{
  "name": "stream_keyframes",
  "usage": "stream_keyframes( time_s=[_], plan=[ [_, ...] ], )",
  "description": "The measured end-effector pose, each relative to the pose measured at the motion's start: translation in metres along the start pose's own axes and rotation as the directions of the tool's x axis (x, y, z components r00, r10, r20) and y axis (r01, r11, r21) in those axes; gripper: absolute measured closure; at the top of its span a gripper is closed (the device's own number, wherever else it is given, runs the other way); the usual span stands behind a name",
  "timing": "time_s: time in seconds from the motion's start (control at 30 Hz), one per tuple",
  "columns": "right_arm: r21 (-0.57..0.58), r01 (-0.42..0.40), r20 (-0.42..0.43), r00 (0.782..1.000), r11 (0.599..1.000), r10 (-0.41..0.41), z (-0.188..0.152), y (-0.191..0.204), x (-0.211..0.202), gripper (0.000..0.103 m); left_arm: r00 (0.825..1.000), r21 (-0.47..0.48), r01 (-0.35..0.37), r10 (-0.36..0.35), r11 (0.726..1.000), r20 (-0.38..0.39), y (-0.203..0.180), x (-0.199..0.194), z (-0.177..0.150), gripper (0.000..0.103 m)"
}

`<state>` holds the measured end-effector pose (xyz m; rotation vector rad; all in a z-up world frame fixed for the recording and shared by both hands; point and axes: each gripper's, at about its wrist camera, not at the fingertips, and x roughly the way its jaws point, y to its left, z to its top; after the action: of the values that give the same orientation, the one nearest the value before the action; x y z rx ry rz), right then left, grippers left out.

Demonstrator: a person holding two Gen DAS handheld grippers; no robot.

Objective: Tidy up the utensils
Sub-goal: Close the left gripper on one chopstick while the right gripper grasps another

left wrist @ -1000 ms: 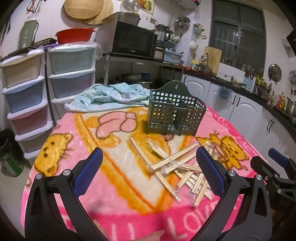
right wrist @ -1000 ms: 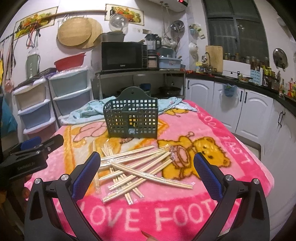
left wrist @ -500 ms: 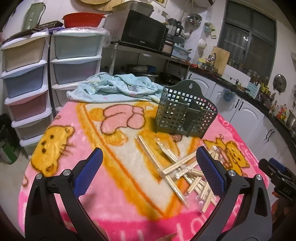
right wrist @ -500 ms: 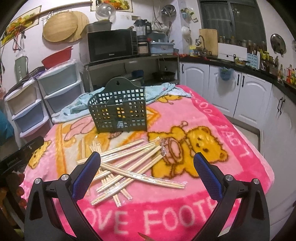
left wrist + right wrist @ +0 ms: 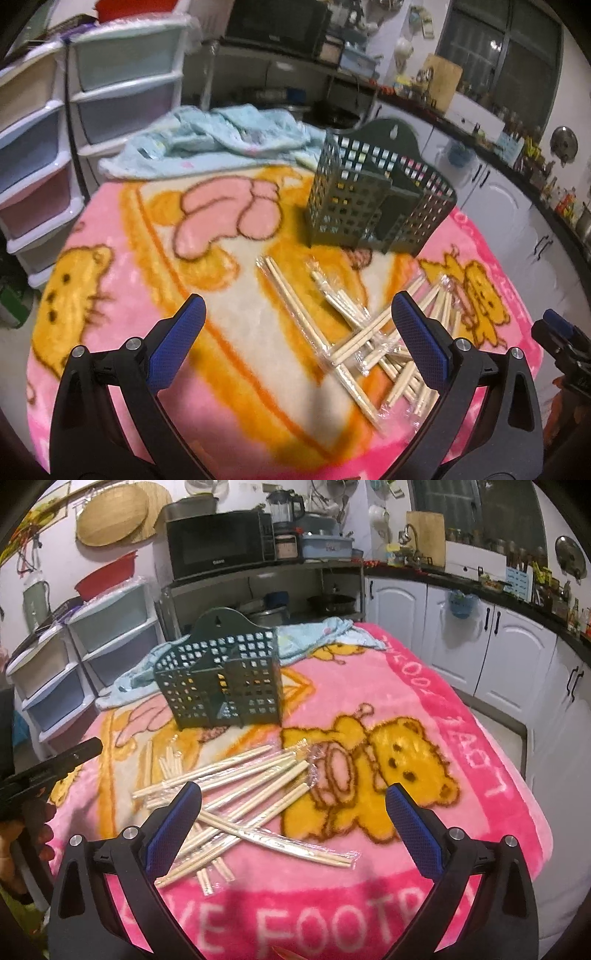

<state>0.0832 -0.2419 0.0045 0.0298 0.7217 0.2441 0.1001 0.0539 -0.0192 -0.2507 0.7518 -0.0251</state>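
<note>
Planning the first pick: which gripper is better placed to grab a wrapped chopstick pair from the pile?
Probably the right gripper. It is open, and the chopstick pile spreads between its fingers and just ahead. From the left gripper, also open, the pile lies off toward its right finger. The green holder is empty.

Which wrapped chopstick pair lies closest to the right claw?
The pair lying crosswise on top of the pile, its tip pointing toward the blanket's lettering. It sits nearest the open right claw; the others fan toward the green holder.
</note>
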Motion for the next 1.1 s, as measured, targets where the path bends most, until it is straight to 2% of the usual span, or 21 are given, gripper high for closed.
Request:
stream_keyframes(
  time_s=[0.23,0.3,0.33,0.47,0.63,0.8,0.9,1.07,1.1],
  plan=[
    [-0.010,-0.012,-0.082,0.997,1.000,0.011,0.003,-0.014,0.028,0.021,0.996,-0.029,0.030,-0.033,0.999,-0.085,0.006,0.035,0.015,0.029],
    [-0.015,-0.013,-0.106,0.994,1.000,0.012,0.005,-0.017,0.037,0.026,0.993,-0.054,0.032,-0.038,0.998,-0.116,0.009,0.046,0.018,0.031],
    [-0.019,-0.015,-0.121,0.993,1.000,0.013,0.005,-0.019,0.043,0.027,0.990,-0.067,0.035,-0.044,0.997,-0.135,0.011,0.052,0.019,0.036],
    [-0.018,-0.033,-0.192,0.981,0.999,0.029,0.004,-0.023,0.066,0.041,0.979,-0.129,0.037,-0.062,0.991,-0.195,0.024,0.074,0.024,0.041],
    [-0.006,-0.063,-0.259,0.964,0.998,0.060,0.003,-0.026,0.092,0.052,0.966,-0.196,0.038,-0.086,0.980,-0.244,0.036,0.093,0.028,0.048],
    [0.056,-0.108,-0.307,0.944,0.993,0.120,0.006,-0.030,0.113,0.062,0.960,-0.249,0.042,-0.109,0.968,-0.260,0.045,0.104,0.029,0.052],
    [0.107,-0.134,-0.331,0.930,0.985,0.162,0.009,-0.033,0.125,0.069,0.960,-0.250,0.043,-0.110,0.967,-0.259,0.045,0.107,0.031,0.053],
    [0.141,-0.142,-0.343,0.921,0.980,0.183,0.014,-0.037,0.134,0.081,0.960,-0.239,0.041,-0.105,0.970,-0.261,0.044,0.113,0.035,0.057],
    [0.157,-0.152,-0.343,0.918,0.976,0.198,0.015,-0.039,0.135,0.086,0.960,-0.234,0.040,-0.103,0.971,-0.259,0.044,0.114,0.036,0.057]
  ],
)
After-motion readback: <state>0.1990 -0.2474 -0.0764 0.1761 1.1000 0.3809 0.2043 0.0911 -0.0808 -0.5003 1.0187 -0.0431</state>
